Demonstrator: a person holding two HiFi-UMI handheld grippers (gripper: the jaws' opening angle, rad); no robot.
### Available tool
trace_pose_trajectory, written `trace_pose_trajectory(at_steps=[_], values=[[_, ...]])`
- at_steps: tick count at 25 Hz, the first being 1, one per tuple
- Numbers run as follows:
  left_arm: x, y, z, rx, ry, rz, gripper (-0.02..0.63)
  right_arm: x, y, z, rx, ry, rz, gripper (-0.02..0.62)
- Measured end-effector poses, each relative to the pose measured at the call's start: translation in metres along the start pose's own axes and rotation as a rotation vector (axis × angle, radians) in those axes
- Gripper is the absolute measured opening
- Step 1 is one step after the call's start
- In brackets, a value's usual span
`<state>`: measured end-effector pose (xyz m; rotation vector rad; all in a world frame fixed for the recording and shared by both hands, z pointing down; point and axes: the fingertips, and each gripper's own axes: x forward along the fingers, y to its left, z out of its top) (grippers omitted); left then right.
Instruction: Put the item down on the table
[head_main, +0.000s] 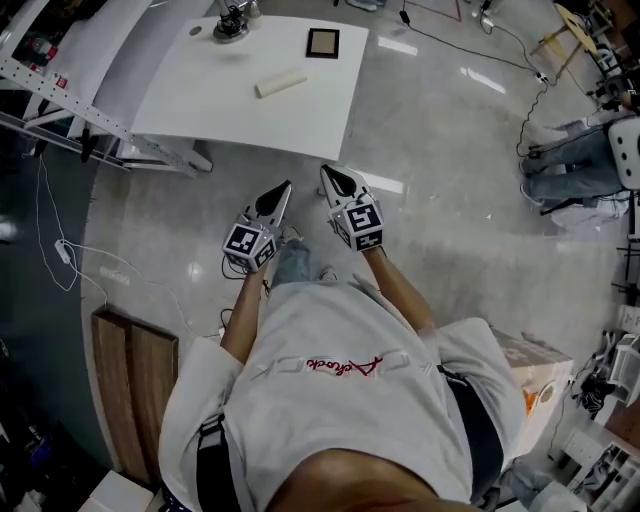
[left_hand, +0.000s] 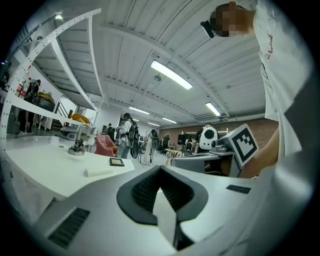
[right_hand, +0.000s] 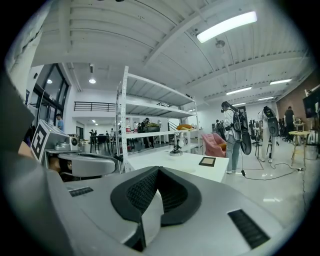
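The left claw (left_hand: 160, 170) is seen pressed together with nothing between its jaws, and the right claw (right_hand: 158, 171) is likewise closed and empty. No item is carried. A cream roll (head_main: 281, 84), judged to be the task's item, is found lying on the white desk (head_main: 200, 95) at the upper left of the head view, well apart from both claws. Should any setting down remain, the desk would have to be approached first.

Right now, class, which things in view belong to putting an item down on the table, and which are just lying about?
Job: table; left tongs and right tongs, both shut and empty.
Lying about: roll, frame, metal stand, box, cable.
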<state>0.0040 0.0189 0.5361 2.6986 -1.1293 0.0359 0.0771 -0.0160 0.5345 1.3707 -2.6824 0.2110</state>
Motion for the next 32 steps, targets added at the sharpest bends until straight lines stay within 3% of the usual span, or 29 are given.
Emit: trace_pose_trajectory(at_steps=[16, 32], values=[[-0.054, -0.056, -0.009, 0.005, -0.042, 0.045, 0.005, -0.069, 0.041, -0.019, 0.011, -0.017, -0.003, -0.005], [-0.063, -0.07, -0.007, 0.01, -0.072, 0.051, 0.005, -0.085, 0.048, -0.016, -0.006, -0.026, -0.002, -0.005]])
